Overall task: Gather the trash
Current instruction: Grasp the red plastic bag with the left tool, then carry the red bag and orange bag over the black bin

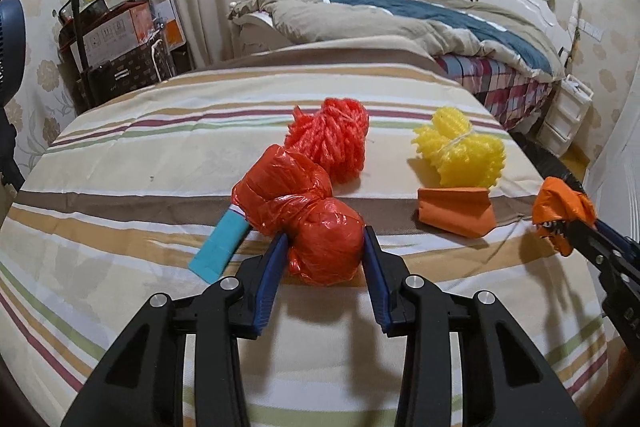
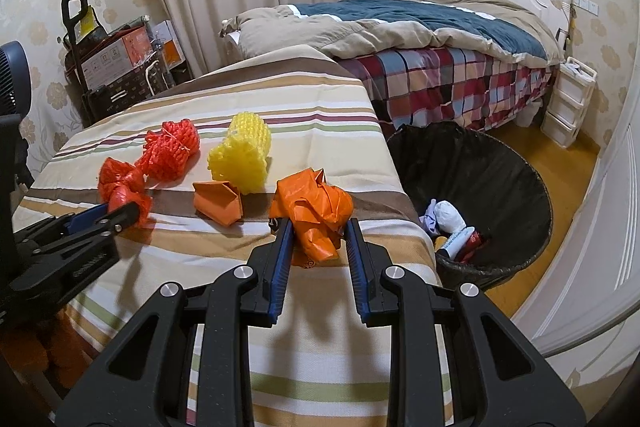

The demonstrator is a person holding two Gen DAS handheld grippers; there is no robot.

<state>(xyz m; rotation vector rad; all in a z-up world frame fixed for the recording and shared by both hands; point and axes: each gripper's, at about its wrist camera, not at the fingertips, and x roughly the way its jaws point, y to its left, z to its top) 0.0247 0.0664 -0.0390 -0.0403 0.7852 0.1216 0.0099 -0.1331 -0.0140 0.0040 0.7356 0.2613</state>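
Striped cloth-covered table point(image 1: 120, 211), holding loose trash.
Left gripper point(image 1: 325, 241): jaws narrowed onto the near lobe of a knotted red plastic bag point(image 1: 304, 211), pads touching both its sides; bag rests on the cloth, over one end of a teal block point(image 1: 218, 247).
Right gripper point(image 2: 318, 231): closed tight on a crumpled orange plastic bag point(image 2: 314, 207) at the table's right edge.
Loose items: red foam net point(image 1: 332, 139), yellow foam net point(image 1: 460, 151), orange folded paper point(image 1: 456, 211).
Black-lined bin point(image 2: 532, 163) beside the table, already containing trash.

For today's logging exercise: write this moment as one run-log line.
left gripper: shut on red bag | right gripper: shut on orange bag | bin: right of table, holds trash
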